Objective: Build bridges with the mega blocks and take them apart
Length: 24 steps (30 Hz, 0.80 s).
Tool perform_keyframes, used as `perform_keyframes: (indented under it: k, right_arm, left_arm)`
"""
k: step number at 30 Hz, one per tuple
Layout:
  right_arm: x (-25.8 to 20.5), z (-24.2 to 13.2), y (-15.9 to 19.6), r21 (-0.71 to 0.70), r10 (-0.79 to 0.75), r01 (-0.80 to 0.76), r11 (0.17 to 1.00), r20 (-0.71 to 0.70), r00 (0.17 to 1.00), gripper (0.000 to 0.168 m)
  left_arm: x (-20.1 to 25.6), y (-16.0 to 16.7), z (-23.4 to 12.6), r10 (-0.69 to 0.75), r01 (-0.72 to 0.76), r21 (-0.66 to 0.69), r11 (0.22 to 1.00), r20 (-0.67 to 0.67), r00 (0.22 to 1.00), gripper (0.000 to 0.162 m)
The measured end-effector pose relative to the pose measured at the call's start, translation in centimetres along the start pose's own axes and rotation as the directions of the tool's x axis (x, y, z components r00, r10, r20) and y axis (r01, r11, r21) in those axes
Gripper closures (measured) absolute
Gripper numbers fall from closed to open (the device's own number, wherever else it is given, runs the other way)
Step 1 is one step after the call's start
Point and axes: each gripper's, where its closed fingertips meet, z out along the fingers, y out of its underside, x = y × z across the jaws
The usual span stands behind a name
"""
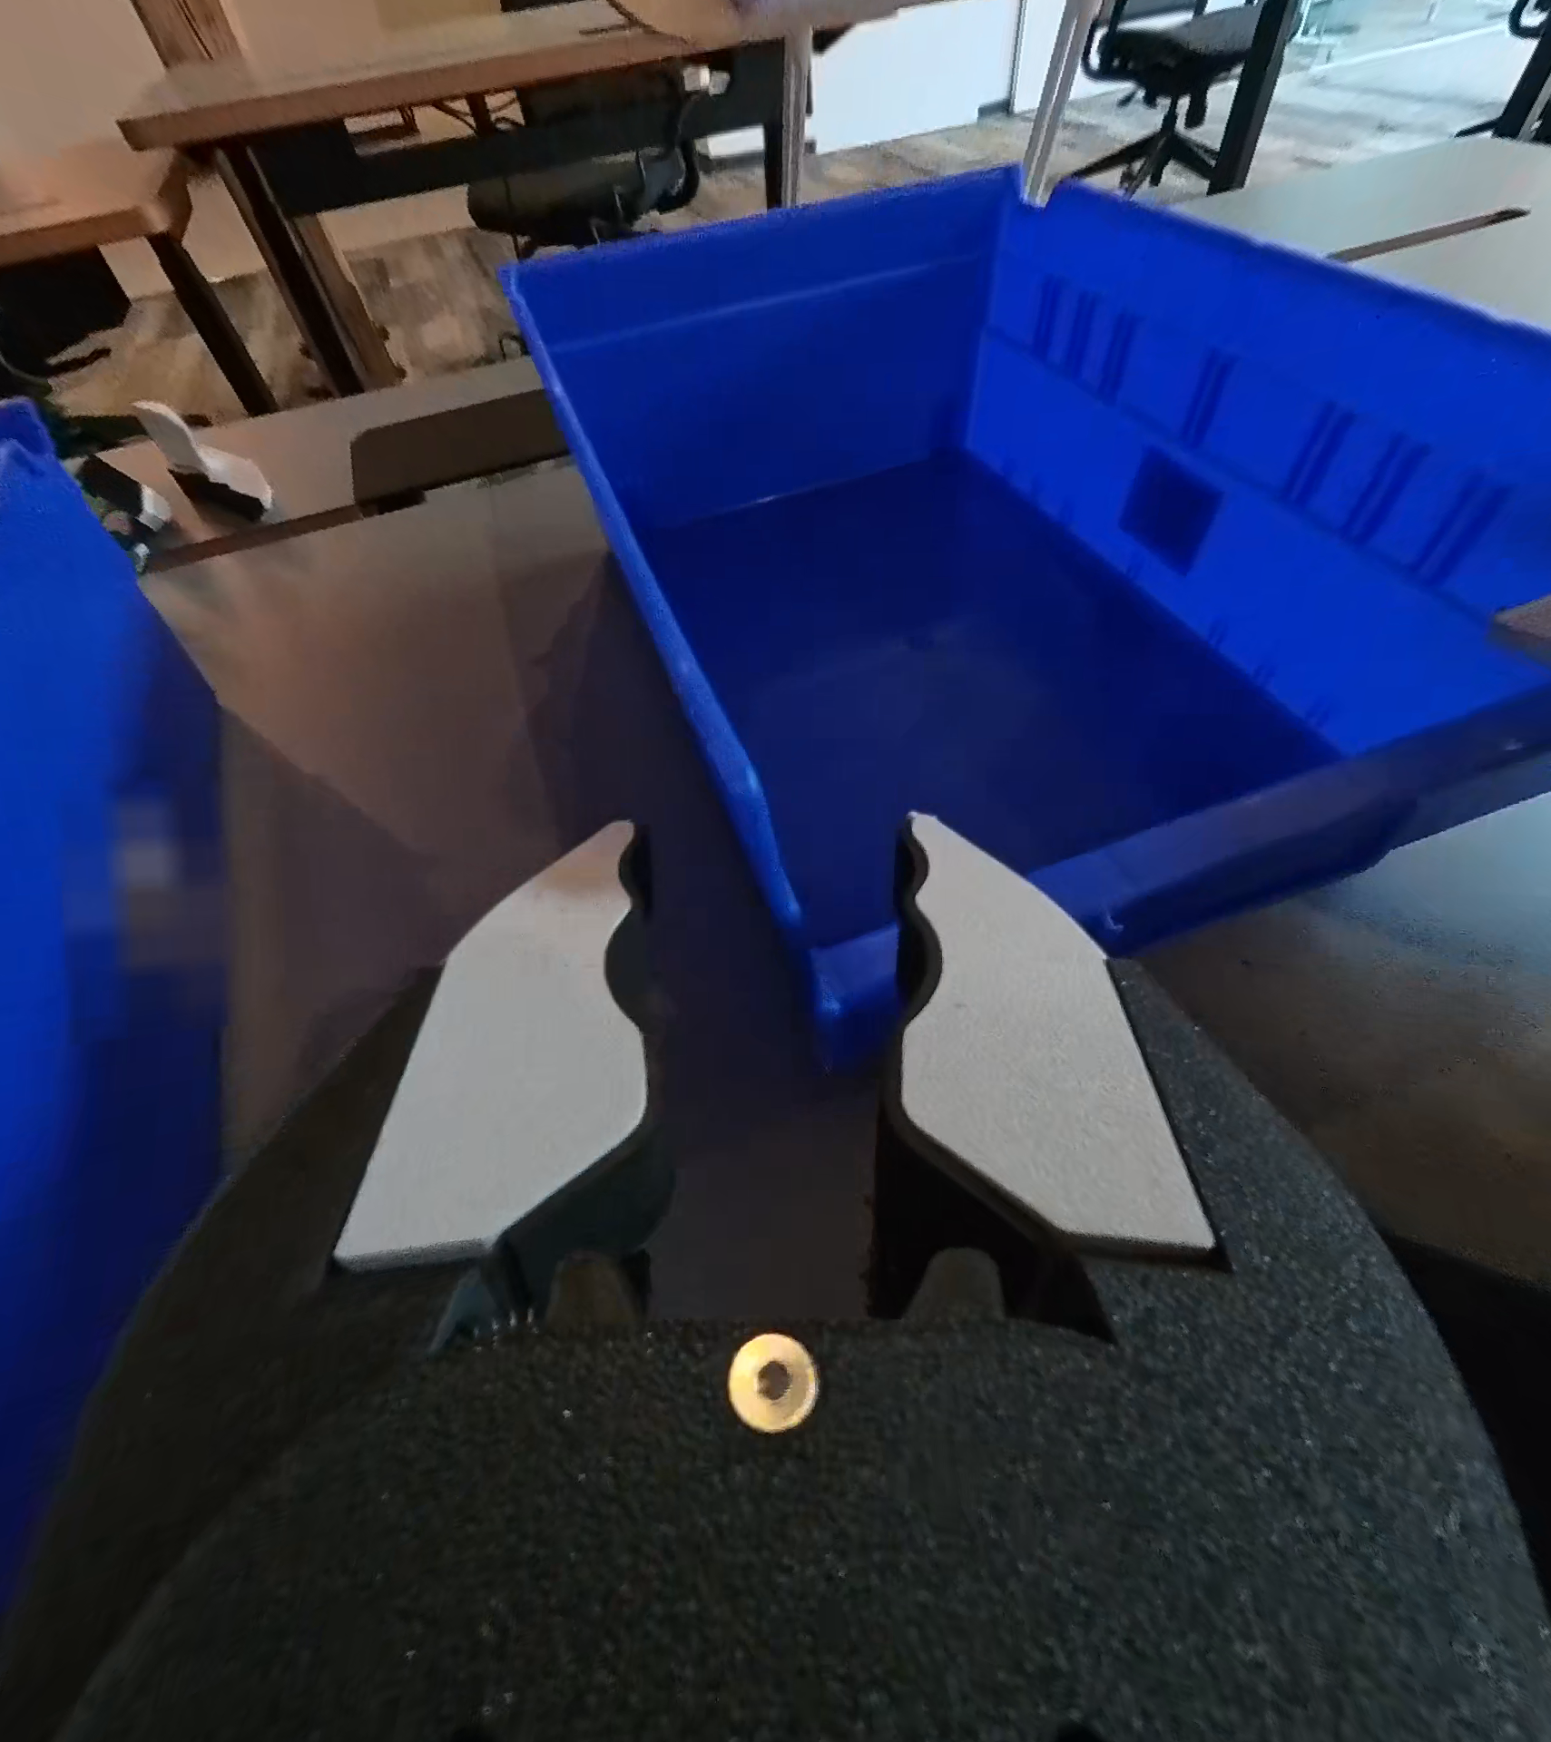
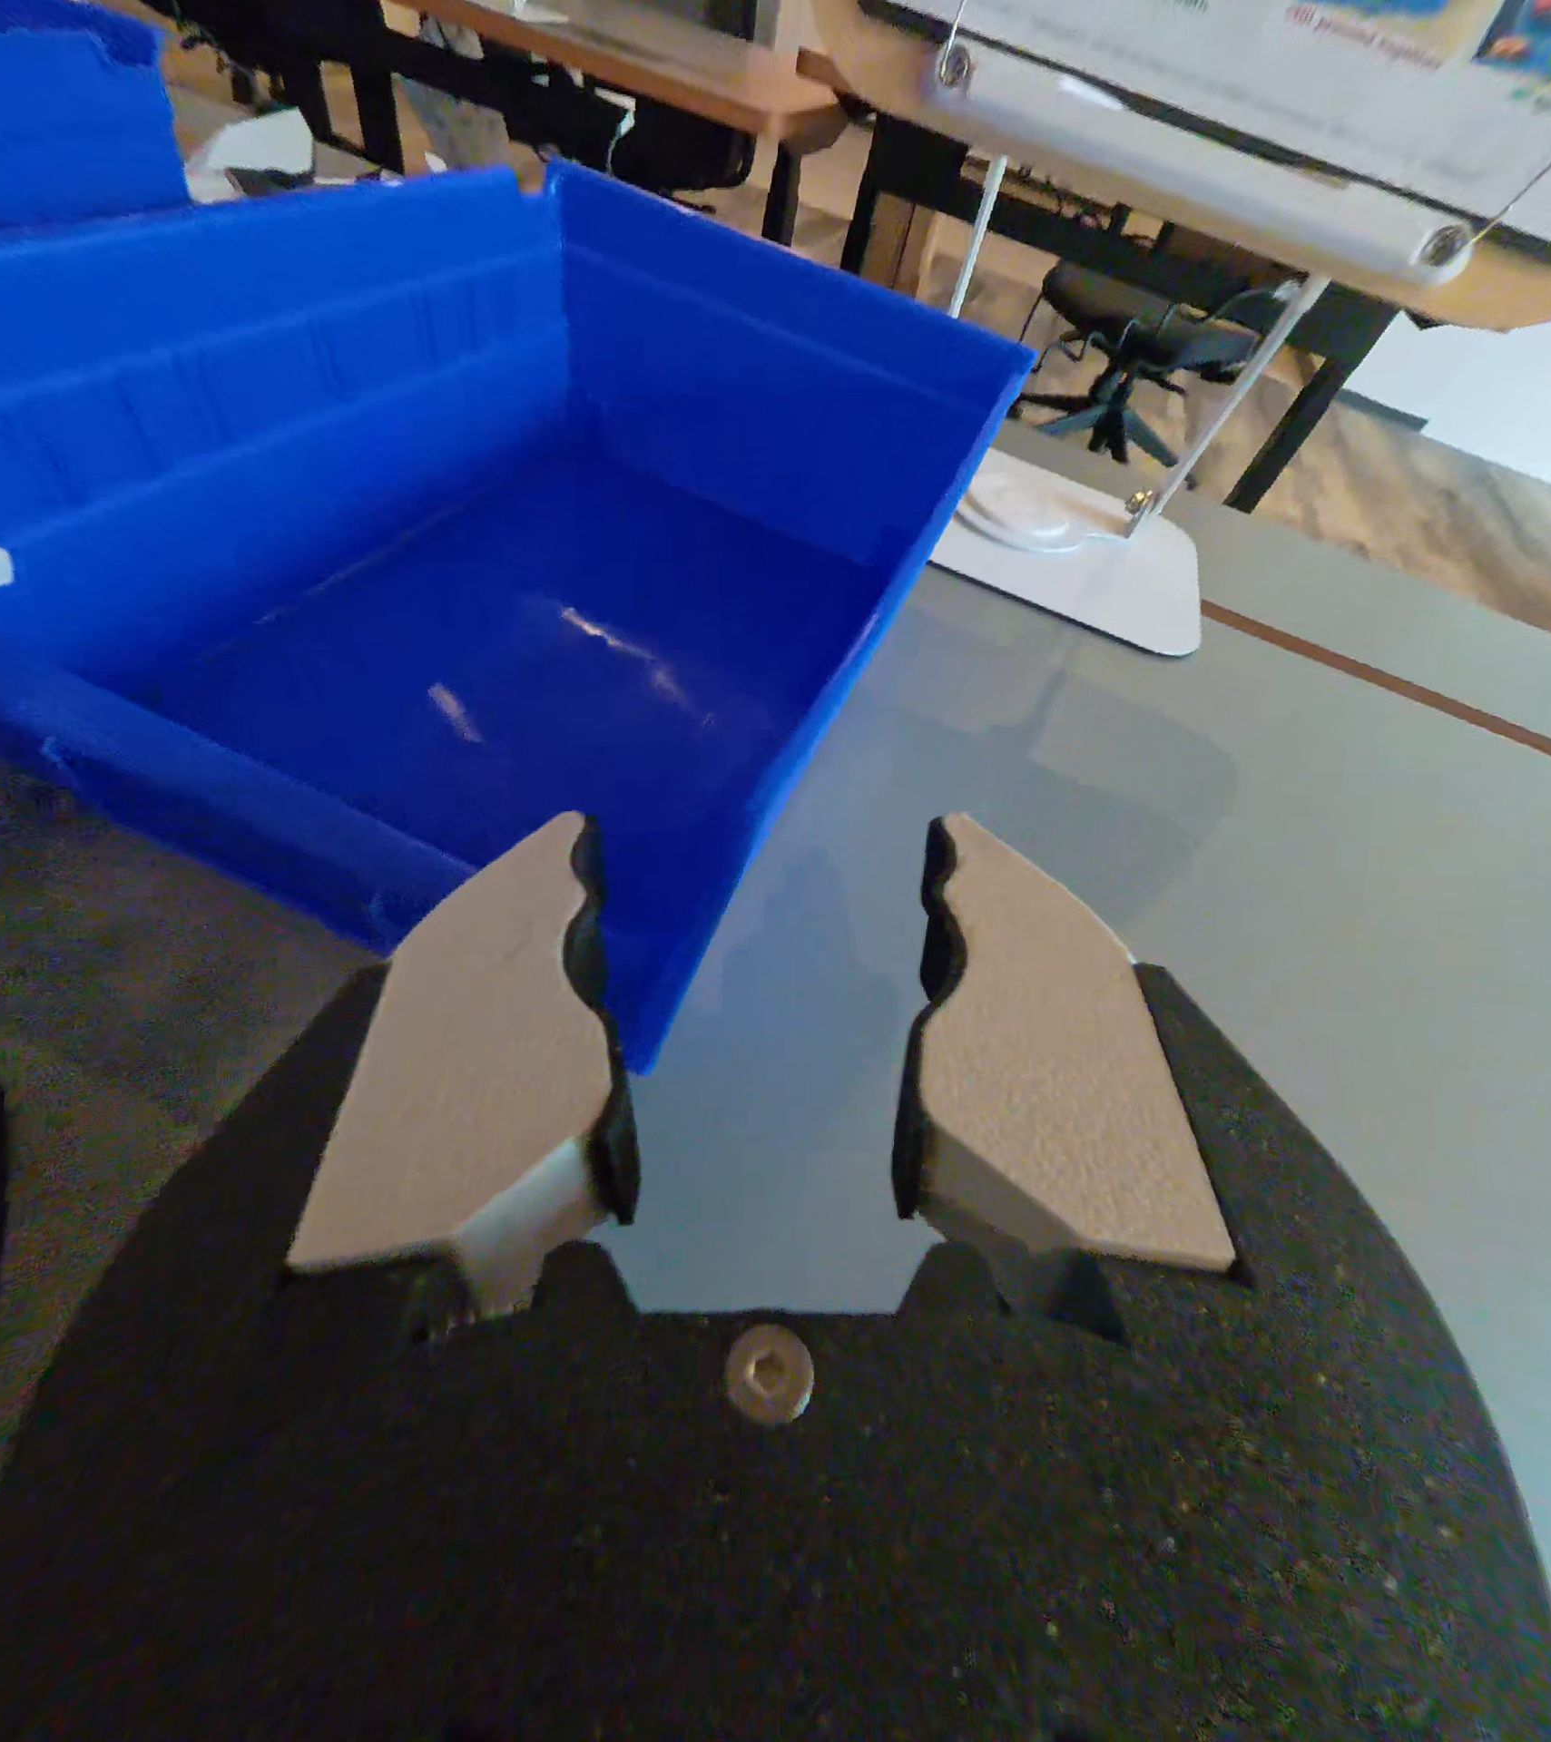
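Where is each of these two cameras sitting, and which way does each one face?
Left wrist view: sits on the left gripper, facing forward and down at the empty blue plastic bin; its own grey fingers show.
Right wrist view: sits on the right gripper, facing the bin's corner and the grey table.
Shared: the bin.

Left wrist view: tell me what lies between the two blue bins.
Only a bare strip of dark table separates the empty bin from the second bin at the left edge, seen in the left wrist view.
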Motion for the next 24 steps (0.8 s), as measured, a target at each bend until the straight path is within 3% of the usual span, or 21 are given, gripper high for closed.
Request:
perform_keyframes:
  k: [2,3,5,9,16,24]
  right_arm:
    - [-0.2,0.5,0.3,-0.027,-0.001,0.001,1.0,0.013,1.0,0.112]
    - [-0.2,0.6,0.4,-0.036,-0.009,0.01,0.999,0.015,1.0,0.122]
    - [-0.4,0.5,0.2,-0.025,-0.069,0.069,0.997,0.009,0.998,0.156]
    - [-0.6,0.2,-0.1,-0.022,-0.183,0.182,0.983,-0.031,0.983,0.157]
    - [0.5,-1.6,-1.8,0.068,-0.169,0.17,0.983,-0.021,0.985,0.158]
    - [5.9,-6.1,-3.9,0.124,-0.203,0.209,0.97,-0.056,0.978,0.159]
  left_arm:
    - [0.1,0.4,0.6,0.007,-0.007,-0.022,1.0,0.0,1.0,0.122]
    - [0.1,0.6,0.9,0.012,-0.012,-0.033,0.999,0.007,1.0,0.135]
    - [-0.2,0.5,0.9,0.028,-0.027,-0.042,0.999,0.025,0.999,0.153]
    - [-0.4,0.3,0.5,0.085,-0.082,-0.052,0.995,0.058,0.995,0.156]
    - [0.9,-2.6,-1.9,0.144,-0.145,-0.003,0.989,0.125,0.982,0.156]
    - [6.6,-6.6,-3.4,0.13,-0.143,0.074,0.987,0.164,0.978,0.155]
